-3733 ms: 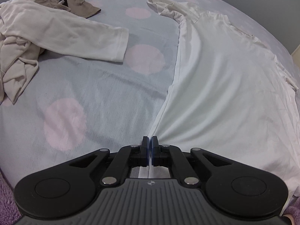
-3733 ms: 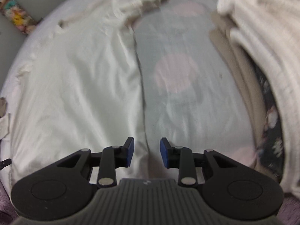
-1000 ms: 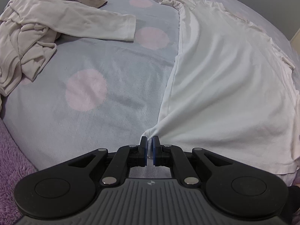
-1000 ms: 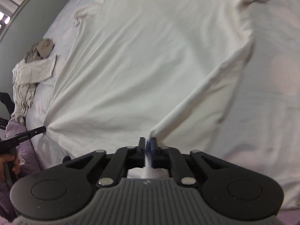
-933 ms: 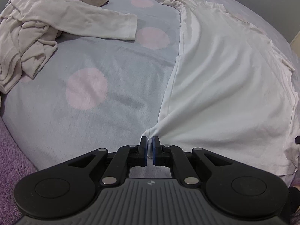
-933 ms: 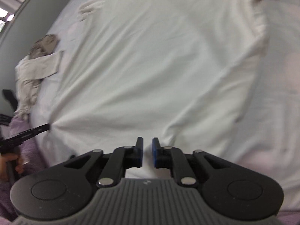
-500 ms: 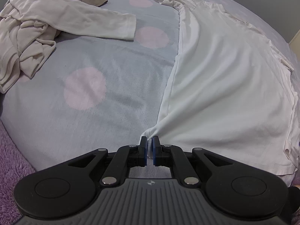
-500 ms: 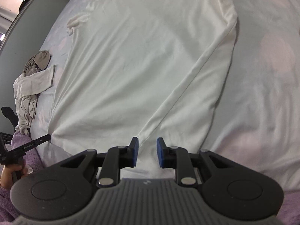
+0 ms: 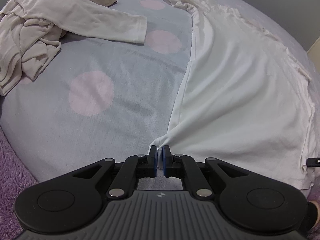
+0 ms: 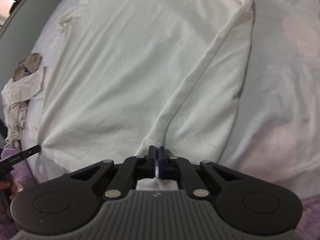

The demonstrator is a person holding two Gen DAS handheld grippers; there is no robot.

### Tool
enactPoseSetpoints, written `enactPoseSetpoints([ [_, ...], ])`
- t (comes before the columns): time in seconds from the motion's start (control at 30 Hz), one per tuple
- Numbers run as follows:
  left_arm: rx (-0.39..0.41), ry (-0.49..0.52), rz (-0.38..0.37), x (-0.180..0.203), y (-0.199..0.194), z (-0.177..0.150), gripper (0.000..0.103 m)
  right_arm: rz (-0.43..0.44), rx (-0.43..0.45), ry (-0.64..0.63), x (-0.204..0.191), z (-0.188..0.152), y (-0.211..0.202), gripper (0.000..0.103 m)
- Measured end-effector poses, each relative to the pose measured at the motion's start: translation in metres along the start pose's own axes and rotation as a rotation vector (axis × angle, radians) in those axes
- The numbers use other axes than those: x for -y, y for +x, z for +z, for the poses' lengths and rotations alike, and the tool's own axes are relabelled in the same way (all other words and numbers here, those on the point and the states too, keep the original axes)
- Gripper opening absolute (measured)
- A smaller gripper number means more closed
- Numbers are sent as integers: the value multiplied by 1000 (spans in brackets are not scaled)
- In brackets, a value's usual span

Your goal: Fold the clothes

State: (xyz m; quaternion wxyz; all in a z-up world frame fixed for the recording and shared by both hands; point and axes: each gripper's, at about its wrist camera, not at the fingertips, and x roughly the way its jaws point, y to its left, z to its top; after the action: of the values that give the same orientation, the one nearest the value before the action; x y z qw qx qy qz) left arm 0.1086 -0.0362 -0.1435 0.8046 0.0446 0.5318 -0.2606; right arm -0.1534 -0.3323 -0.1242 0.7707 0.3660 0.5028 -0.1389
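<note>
— Any writing you can read from there?

— None I can make out. There's a small emblem on each tool housing and some print on the left tool's finger in the right wrist view, all too small to read.

— Where's the shirt (image 9: pixel 236 92)?

— Flat on the bed (image 9: pixel 124 92), a pale blue cover with pink dots. Its long axis runs straight away from me: hem at the near edge, collar and sleeve at the far end.

— And your tools?

— My left tool (image 9: pixel 159 156) is closed on the shirt's near left hem corner, cloth bunched between the pads. My right tool (image 10: pixel 156 156) is pinched onto a raised fold at the near hem, a ridge running away toward the far right.

— Anything else there?

— A beige top (image 9: pixel 50 26) crumpled at far left, well apart from the shirt.
</note>
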Motion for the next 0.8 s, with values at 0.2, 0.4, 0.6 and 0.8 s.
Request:
enactPoseSetpoints([
  [0.2, 58, -33, -108, 1, -38, 6, 3, -16, 64, -58, 15, -14, -83, 2],
  [0.4, 37, 8, -141, 10, -62, 10, 3, -174, 69, -71, 55, -29, -139, 0],
  [0.6, -70, 98, -21, 13, -27, 4, 3, -244, 18, -4, 97, -34, -108, 0],
  [0.8, -160, 131, 44, 12, 9, 3, 3, -223, 32, -38, 90, -17, -96, 0],
])
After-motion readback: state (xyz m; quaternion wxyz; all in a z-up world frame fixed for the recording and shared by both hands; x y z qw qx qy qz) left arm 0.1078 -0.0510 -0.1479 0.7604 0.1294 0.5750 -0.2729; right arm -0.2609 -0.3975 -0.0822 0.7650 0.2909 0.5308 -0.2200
